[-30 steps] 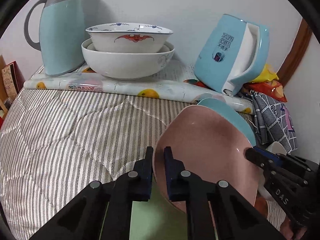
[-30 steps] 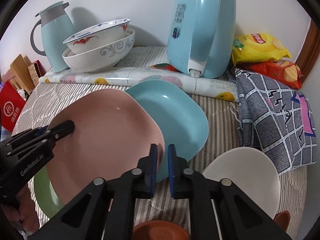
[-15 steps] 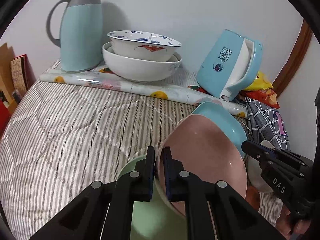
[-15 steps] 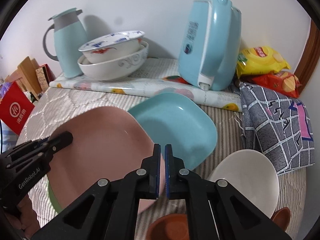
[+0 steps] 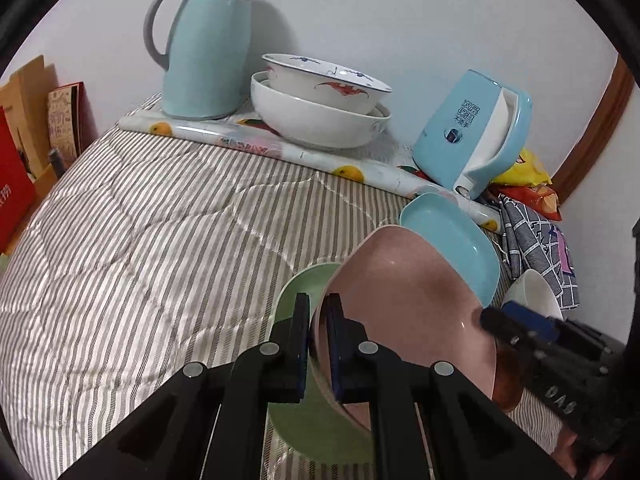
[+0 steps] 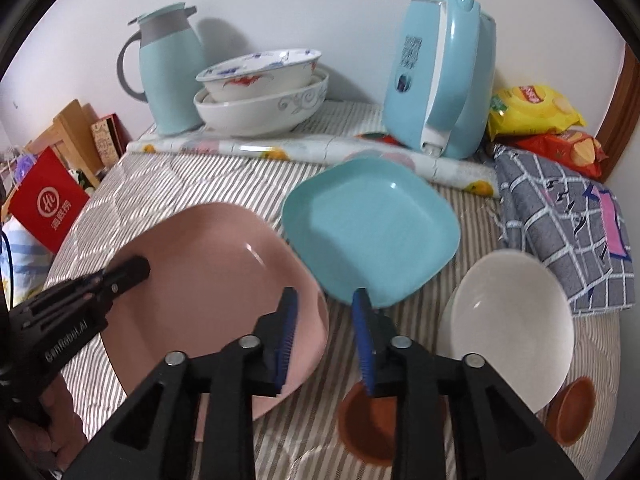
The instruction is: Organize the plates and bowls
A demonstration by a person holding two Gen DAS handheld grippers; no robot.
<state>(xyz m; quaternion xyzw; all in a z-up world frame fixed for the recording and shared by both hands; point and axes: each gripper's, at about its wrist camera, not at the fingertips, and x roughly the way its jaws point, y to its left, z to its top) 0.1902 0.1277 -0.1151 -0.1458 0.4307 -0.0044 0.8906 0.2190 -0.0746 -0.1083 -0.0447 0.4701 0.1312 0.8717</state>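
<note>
Presently we noted the left claw clamped on the stiff, slippery pink plate's rim, right claw open beside it.

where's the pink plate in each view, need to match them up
Left wrist: the pink plate sits lower centre-right, tilted, its near rim clamped by the left gripper, over the green plate.
Right wrist: the pink plate is lower left, beside the open right gripper.
Shared landmark: the blue plate, just behind the pink one in both views.
</note>
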